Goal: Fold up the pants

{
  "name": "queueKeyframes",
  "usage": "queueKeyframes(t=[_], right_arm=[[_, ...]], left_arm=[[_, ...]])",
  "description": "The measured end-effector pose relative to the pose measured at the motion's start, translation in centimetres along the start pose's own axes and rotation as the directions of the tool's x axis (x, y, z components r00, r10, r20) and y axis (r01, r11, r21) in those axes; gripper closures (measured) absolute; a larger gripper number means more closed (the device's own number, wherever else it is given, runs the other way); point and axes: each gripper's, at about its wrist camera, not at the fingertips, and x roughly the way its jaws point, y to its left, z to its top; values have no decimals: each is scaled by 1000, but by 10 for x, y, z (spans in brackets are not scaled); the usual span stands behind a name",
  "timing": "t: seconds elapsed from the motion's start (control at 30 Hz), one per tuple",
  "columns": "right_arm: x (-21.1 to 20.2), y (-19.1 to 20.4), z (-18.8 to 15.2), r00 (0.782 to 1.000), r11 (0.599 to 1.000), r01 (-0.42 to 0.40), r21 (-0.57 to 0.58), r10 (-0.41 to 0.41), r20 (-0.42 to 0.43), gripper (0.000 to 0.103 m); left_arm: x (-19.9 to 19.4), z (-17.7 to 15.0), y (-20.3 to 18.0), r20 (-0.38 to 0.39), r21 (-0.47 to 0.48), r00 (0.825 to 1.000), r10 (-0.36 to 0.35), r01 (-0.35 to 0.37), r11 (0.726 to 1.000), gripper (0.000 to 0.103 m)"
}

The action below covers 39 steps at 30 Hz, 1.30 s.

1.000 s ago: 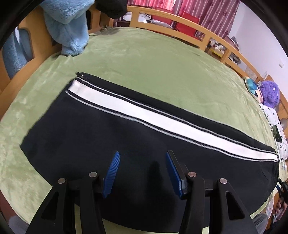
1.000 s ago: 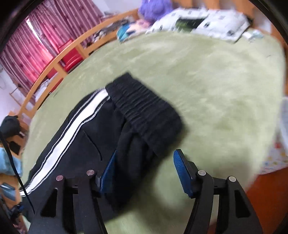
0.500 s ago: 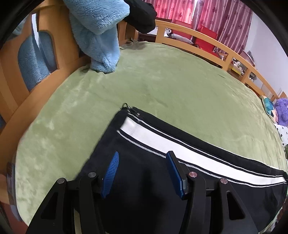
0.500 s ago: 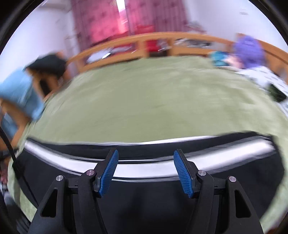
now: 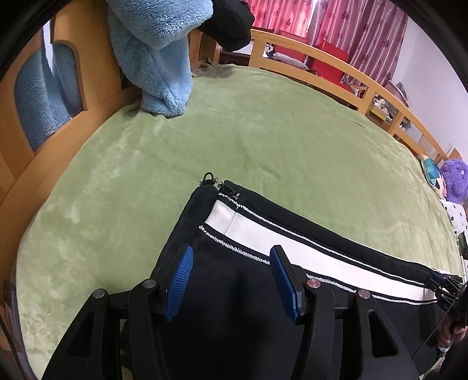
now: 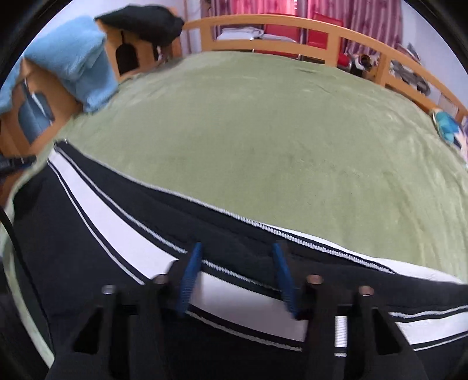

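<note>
Black pants (image 5: 248, 292) with a white side stripe (image 5: 292, 248) lie flat along the near edge of a green blanket (image 5: 263, 131). In the left wrist view the leg cuff with its zipper pull (image 5: 209, 178) is just ahead of my left gripper (image 5: 231, 280), which is open and empty over the black fabric. In the right wrist view the pants (image 6: 87, 263) run across the frame and my right gripper (image 6: 237, 274) is open and empty over the white stripe (image 6: 122, 231) at mid-length. The right gripper also shows at the right edge of the left wrist view (image 5: 444, 288).
A wooden bed rail (image 5: 321, 67) curves round the far side. A light blue fleece (image 5: 158, 52) and a dark garment (image 5: 231, 23) hang over the headboard at far left. A purple plush toy (image 5: 454, 178) and pillows lie at far right.
My left gripper moved toward the leg cuff, which is now close ahead. My right gripper swung from the waistband end to the middle of the pants, over the stripe.
</note>
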Motion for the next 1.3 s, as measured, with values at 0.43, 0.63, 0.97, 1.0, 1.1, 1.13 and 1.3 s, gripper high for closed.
queueKeyframes(t=[0.43,0.63,0.97,1.0,1.1,1.13,1.3], right_arm=[[15,-5,18,1000,999,16,48,-15,-17,91],[-26,-16,9,996,991,-23,134,11,93,46],[-62,-31,-26,996,966,40,254,-59,67,46],[-64,-34,-29,996,964,46,263,-66,66,46],[-62,-34,-42,997,953,42,301,-58,46,46],[-60,-35,-46,998,950,40,311,-53,32,46],[-61,-31,-63,998,948,60,313,-57,-17,46]], left_arm=[[40,41,-3,9,-17,1000,24,-23,1000,51],[74,45,-15,-26,11,999,41,-41,999,65],[41,67,21,71,-33,997,-19,21,999,84],[50,65,19,45,-21,999,6,-5,1000,84],[83,53,7,-60,66,994,96,-92,994,75],[82,53,6,-68,85,991,118,-112,990,67],[20,56,24,25,22,998,61,-61,998,39]])
